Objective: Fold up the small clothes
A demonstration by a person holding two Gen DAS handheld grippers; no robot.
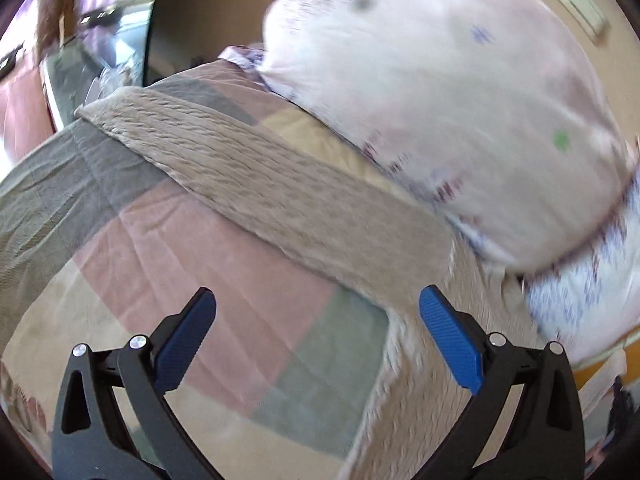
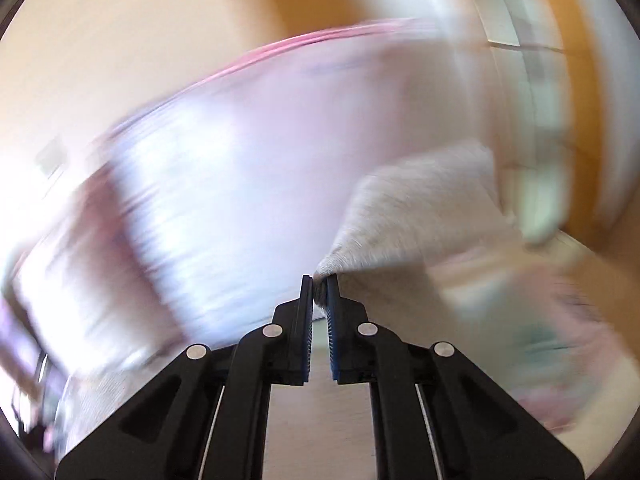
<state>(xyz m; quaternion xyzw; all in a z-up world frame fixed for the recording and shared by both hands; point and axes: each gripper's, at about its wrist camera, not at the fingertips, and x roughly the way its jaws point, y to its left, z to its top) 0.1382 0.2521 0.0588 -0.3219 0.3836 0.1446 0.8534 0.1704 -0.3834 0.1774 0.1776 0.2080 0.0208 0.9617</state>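
Left wrist view: the left gripper point(image 1: 318, 322) stands wide and empty above a patchwork bedsheet point(image 1: 168, 240), with the beige ribbed garment point(image 1: 256, 172) stretched across just ahead of its fingers and trailing down past the right one, a pale printed pillow point(image 1: 440, 92) lying beyond. Right wrist view, heavily blurred: the right gripper point(image 2: 319, 288) is clamped on a bunched corner of that garment. Judged an opening fold; next, the left gripper needs a matching corner.

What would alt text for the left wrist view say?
The open left gripper hovers over a beige ribbed garment spread on a patchwork bedcover. A pale patterned pillow lies beyond it, blurred.
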